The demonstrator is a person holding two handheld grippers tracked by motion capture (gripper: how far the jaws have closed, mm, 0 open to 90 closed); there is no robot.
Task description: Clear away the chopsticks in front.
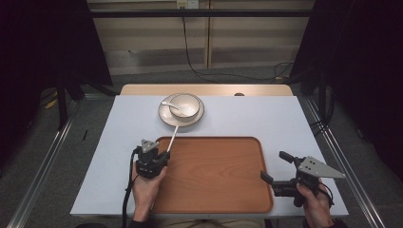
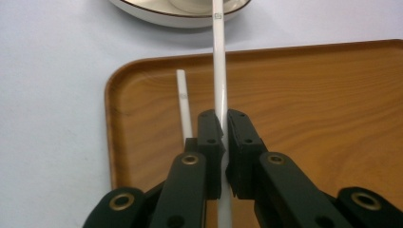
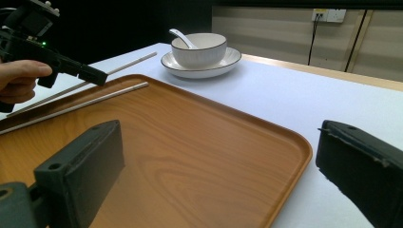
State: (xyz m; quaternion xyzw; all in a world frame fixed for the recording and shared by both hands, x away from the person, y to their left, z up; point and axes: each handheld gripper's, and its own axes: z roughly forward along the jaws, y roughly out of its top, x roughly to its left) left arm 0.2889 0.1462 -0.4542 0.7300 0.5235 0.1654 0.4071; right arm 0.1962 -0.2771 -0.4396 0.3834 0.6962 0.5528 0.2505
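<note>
While I look down from the high view, my left gripper (image 1: 164, 154) squeezes a white chopstick (image 1: 172, 137) pointing to 1 o'clock at the plate (image 1: 164, 114). From my left gripper view, a second chopstick (image 2: 183, 102) lies on the tray (image 2: 309, 95). From my right gripper view, my right gripper (image 3: 214, 175) gapes wide, holding nothing.

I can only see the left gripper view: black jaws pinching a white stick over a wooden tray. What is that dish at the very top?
Observer: It's a plate, and a bowl stands on it.
Operator: Is there anything in the bowl?
Observer: A white spoon, with its handle leaning out over the rim.
Operator: And what about the other hand?
Observer: The right gripper is at the right edge of the tray, its jaws wide open with nothing between them.
</note>
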